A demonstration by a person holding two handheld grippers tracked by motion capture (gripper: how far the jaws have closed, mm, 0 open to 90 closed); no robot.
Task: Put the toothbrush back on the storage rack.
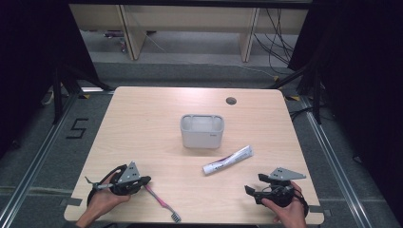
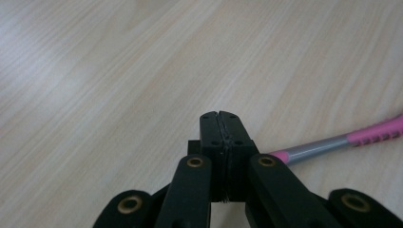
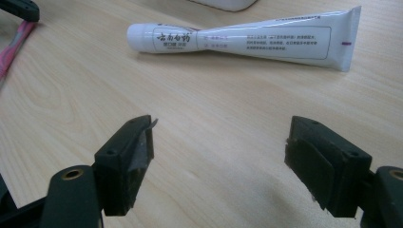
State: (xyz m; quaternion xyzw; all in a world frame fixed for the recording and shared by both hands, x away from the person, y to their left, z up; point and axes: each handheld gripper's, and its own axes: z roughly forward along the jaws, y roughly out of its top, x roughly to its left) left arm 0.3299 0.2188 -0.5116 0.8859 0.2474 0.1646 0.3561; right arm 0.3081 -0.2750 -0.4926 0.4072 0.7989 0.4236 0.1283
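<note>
A white toothpaste tube (image 1: 228,159) lies on the wooden table right of centre, its cap toward the near left. My right gripper (image 1: 254,183) rests near the front right edge, open, with the tube (image 3: 237,38) lying crosswise a little beyond its empty jaws (image 3: 221,133). A pink and grey toothbrush (image 1: 160,202) lies near the front edge, bristles toward me. My left gripper (image 1: 146,180) sits at the brush's handle end. Its jaws (image 2: 221,116) are pressed together with nothing seen between them, and the toothbrush handle (image 2: 332,142) runs out from behind the right jaw.
A white rectangular bin (image 1: 201,130) stands open at the table's centre, beyond the tube. A round cable hole (image 1: 231,100) sits near the far edge. Hands hold both grippers at the front edge of the table (image 1: 142,123).
</note>
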